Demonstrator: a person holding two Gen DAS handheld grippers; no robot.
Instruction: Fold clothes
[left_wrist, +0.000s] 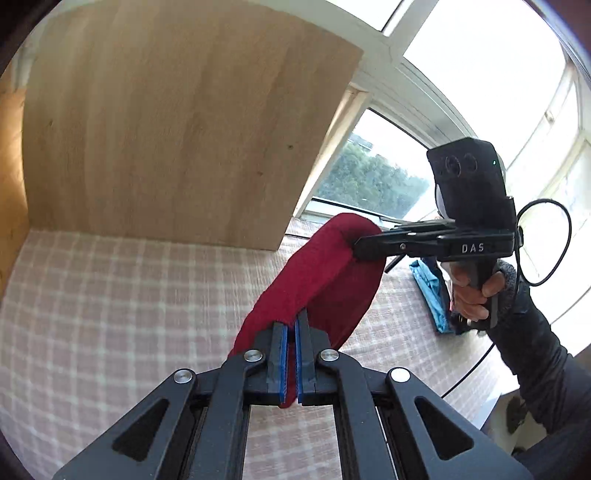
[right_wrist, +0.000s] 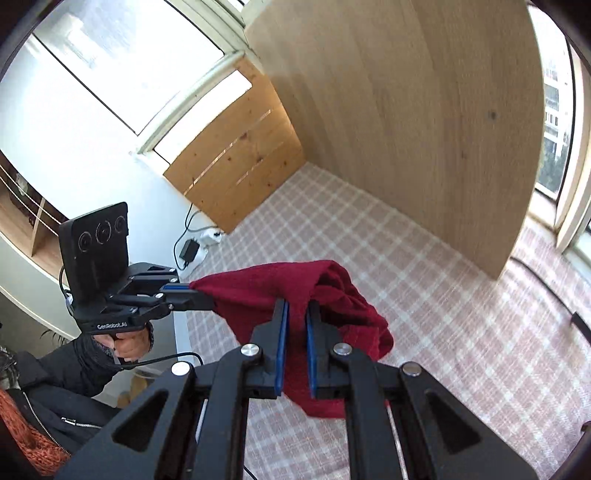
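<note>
Cloth of dark red knitted fabric (left_wrist: 325, 273) hangs stretched between both tools, raised above the pink-and-white checked bedcover (left_wrist: 110, 295). Left gripper (left_wrist: 291, 332) is clamped on one edge, the fabric running forward from its blue pads; right gripper (right_wrist: 297, 314) is clamped on the other end, with folds drooping just beyond and below its fingers
</note>
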